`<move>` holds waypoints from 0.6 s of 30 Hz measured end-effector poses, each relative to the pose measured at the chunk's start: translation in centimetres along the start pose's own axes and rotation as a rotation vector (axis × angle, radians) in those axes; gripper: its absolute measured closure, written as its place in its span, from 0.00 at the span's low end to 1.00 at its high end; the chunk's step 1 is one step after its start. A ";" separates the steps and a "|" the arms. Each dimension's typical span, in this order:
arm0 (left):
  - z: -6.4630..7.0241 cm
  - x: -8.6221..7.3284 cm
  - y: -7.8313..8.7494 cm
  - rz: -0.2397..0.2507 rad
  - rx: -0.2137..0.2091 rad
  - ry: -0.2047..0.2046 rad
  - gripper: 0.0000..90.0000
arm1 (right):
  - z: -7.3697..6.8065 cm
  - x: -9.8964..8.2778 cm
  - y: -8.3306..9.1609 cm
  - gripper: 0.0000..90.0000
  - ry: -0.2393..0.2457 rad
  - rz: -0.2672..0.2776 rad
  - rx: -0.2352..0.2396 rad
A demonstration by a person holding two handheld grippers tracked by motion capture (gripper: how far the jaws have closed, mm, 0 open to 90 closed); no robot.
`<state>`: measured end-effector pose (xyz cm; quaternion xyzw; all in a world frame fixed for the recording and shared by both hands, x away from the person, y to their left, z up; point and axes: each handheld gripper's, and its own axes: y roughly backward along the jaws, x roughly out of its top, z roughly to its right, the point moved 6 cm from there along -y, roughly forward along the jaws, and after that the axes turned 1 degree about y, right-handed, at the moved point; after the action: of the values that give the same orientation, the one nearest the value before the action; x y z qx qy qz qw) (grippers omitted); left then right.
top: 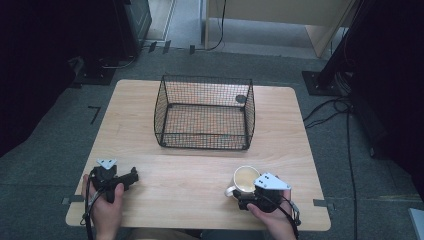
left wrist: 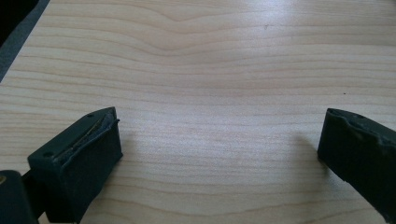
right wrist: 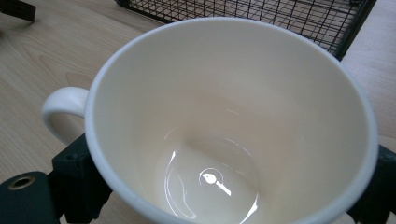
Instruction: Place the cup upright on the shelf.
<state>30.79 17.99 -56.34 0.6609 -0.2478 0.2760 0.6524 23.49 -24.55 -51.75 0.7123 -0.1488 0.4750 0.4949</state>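
A white mug (top: 246,179) with a cream inside stands near the table's front right, its handle (top: 230,191) to the left. In the right gripper view the empty mug (right wrist: 224,116) sits between the two black jaws, which press on its sides, so my right gripper (top: 243,194) (right wrist: 226,186) is shut on it. Over at the front left, my left gripper (top: 134,176) rests low over the wood, held by a hand. The left gripper view has its jaws far apart over bare wood; my left gripper (left wrist: 219,149) is open and holds nothing.
A black wire basket (top: 207,79) (right wrist: 261,14) stands empty at the middle back of the wooden table (top: 190,170). Grey carpet, cables and dark stands surround the table. Bare wood lies between the two grippers.
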 end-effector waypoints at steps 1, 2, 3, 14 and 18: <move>0.0 0.0 0.0 0.000 0.000 0.000 0.00 | 0.0 0.2 0.0 0.09 -0.001 0.002 0.001; 0.0 0.0 0.0 0.000 0.000 0.000 0.00 | -0.1 0.4 0.0 0.09 -0.001 0.004 0.002; 0.0 0.0 0.0 0.000 0.000 0.000 0.00 | -0.1 0.7 0.0 0.09 -0.002 0.007 0.002; 0.0 0.0 0.0 0.000 0.000 0.000 0.00 | -0.4 3.1 -0.5 0.09 -0.004 0.016 0.010; 0.0 0.0 0.0 0.000 0.000 0.000 0.00 | -0.5 4.1 -0.6 0.09 0.005 0.018 0.017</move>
<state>30.80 17.99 -56.34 0.6609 -0.2479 0.2759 0.6524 25.69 -22.75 -48.72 0.7140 -0.1500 0.4824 0.4848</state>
